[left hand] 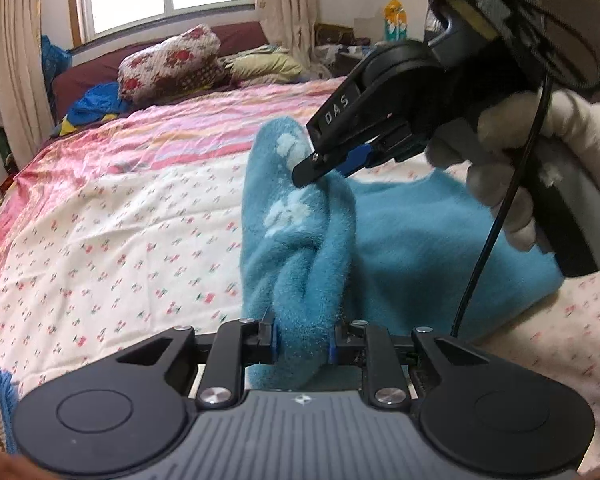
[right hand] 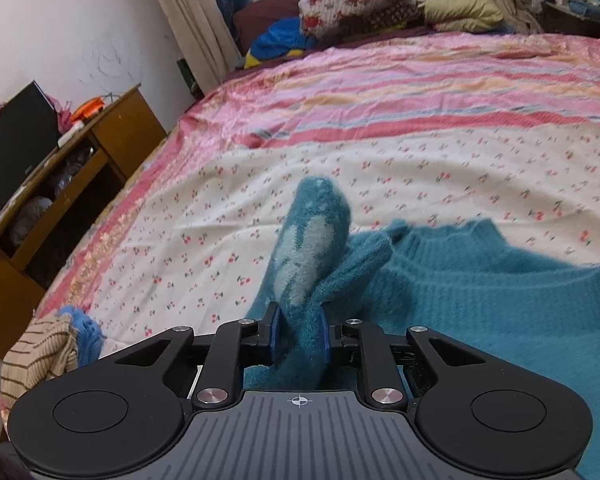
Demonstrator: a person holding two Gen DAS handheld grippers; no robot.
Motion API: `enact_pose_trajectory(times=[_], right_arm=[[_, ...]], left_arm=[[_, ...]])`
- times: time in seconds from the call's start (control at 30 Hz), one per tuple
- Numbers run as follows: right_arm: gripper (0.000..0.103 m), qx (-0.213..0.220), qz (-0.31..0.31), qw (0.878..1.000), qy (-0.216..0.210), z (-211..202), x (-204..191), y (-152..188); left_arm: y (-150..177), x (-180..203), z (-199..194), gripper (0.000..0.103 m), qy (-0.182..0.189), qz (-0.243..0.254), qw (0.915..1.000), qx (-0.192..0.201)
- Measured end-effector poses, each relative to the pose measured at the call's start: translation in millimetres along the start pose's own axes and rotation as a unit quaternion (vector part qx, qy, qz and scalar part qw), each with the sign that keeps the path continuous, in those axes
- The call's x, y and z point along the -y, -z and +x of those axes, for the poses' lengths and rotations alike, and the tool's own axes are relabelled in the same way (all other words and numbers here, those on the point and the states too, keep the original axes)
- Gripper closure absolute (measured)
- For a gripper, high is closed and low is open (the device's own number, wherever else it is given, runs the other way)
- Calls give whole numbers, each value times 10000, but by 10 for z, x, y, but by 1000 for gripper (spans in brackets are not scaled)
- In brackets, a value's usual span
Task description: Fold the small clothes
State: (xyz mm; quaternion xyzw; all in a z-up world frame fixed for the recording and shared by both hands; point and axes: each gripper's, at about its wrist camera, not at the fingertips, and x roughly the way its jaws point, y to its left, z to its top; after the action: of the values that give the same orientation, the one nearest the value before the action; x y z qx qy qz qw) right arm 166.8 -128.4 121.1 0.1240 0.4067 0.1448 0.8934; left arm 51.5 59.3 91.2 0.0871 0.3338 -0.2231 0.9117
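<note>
Bedroom, flowered bedspread [right hand: 228, 208]. Blue sweater [right hand: 480, 300] spread near front edge, sleeve lifted. Left gripper [left hand: 302, 344] pinching fluffy knit near cuff; right gripper [right hand: 298, 338] likewise clamped on sleeve. Probably light, limp, stretchy, non-slippery; best held at cuffs, hems.

Our left gripper [left hand: 303, 344] has matte black linkage arms, silver screw heads, blue pads on the fingers [left hand: 274, 344] and a ribbed grey body bearing a small emblem. Our right gripper [right hand: 299, 338] matches it, with a crosshair mark on its grey body. From the left wrist view, its black finger reads "DAS", a black cable hangs beside it, and we wear a white glove [left hand: 540, 168].
</note>
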Motion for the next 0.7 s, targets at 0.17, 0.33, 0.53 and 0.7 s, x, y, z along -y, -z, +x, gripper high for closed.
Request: enact_pose_trajectory(times=[0.17, 0.33, 0.53, 0.7], right_arm=[[85, 207, 21, 9997, 112, -249, 180, -52], [85, 321, 45, 9990, 291, -429, 430, -81], [86, 429, 72, 9978, 506, -628, 758, -73], [86, 492, 172, 9962, 695, -762, 1051, -50]], left_arm=[[-206, 218, -72, 76, 254, 50, 9995, 189], [-376, 440, -40, 76, 618, -6, 9975, 347], [-521, 707, 110, 76, 1090, -17, 9932, 411], [-603, 951, 276, 76, 1439, -61, 9888, 397]])
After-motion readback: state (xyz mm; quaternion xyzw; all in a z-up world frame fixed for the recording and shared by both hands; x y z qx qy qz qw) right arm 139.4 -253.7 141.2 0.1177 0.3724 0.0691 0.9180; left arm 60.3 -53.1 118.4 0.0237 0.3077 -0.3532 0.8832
